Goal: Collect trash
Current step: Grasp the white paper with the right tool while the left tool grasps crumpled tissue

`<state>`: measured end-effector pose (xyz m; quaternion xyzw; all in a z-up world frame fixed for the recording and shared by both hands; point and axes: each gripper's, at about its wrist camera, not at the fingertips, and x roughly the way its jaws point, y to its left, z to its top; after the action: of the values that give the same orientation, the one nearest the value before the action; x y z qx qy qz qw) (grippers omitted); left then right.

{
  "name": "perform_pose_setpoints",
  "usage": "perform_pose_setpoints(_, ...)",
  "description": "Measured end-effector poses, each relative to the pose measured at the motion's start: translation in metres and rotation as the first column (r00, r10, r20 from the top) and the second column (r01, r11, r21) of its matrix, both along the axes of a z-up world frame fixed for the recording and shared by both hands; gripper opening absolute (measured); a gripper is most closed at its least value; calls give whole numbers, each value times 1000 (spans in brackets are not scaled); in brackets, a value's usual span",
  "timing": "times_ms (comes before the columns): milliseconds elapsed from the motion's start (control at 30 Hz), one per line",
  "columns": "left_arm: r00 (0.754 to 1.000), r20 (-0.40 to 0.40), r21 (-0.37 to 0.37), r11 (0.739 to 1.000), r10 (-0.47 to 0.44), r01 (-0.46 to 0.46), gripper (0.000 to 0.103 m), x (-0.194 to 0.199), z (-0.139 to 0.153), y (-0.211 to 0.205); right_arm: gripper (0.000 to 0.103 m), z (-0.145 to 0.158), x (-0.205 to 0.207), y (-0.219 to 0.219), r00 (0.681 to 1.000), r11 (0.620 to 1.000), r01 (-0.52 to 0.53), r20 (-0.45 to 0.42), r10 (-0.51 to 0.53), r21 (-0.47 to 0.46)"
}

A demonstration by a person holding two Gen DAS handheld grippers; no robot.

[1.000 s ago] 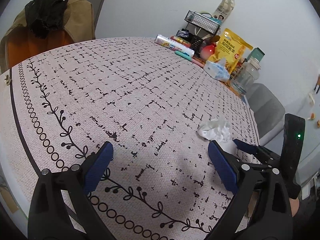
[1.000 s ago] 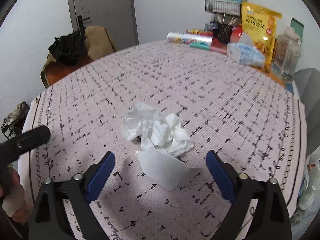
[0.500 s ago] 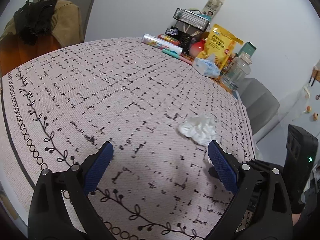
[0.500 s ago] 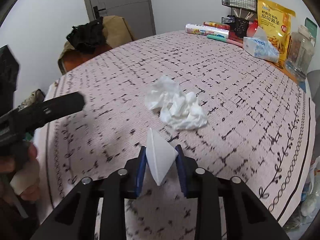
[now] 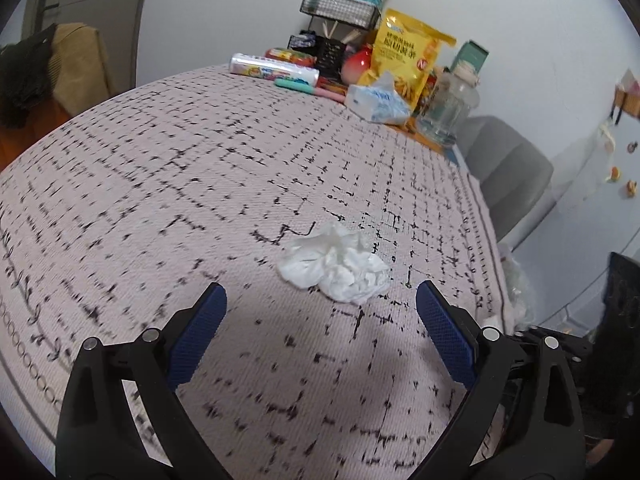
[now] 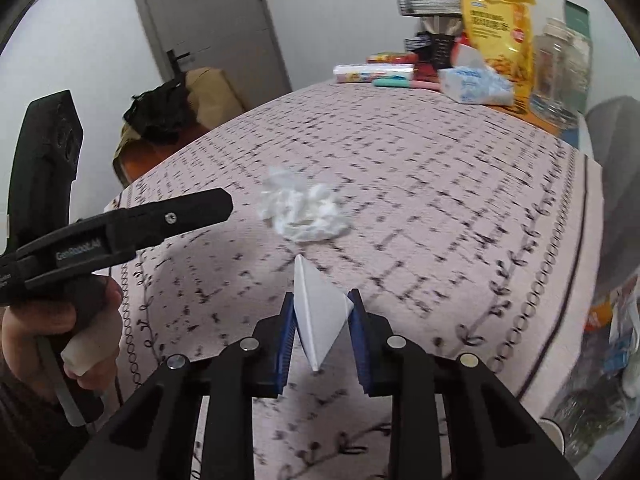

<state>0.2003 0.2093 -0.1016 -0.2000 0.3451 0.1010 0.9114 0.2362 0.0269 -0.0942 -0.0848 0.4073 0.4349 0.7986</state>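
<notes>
A crumpled white tissue [image 5: 336, 266] lies on the patterned tablecloth [image 5: 200, 184], just ahead of my open left gripper [image 5: 320, 318]. It also shows in the right wrist view [image 6: 304, 210]. My right gripper [image 6: 320, 320] is shut on a folded white paper [image 6: 316, 312] and holds it above the cloth, nearer the table's edge than the tissue. The left gripper's body [image 6: 120, 232] shows at the left of the right wrist view.
At the far end of the table stand a yellow snack bag [image 5: 408, 56], a tissue pack [image 5: 378, 102], a glass jar [image 5: 448, 112], a wire basket [image 5: 340, 8] and a wrapped roll [image 5: 274, 70]. A grey chair [image 5: 508, 172] is at the right, a draped chair [image 6: 176, 112] at the left.
My right gripper shut on the folded paper and lifted it back from the tissue. My left gripper swung right, so the crumpled tissue now lies just ahead of its open fingers.
</notes>
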Motion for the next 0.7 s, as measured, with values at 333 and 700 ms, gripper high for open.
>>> perform_pose_setpoints(333, 992, -120, 125, 991, -27, 42, 95, 54, -8, -30, 25, 0, 16, -34, 995, 994, 104, -18, -103, 45)
perform_pose_setpoints(700, 981, -196, 183, 982, -5, 41, 36, 63, -22, -34, 25, -5, 20, -55, 987, 987, 156, -27, -156, 27)
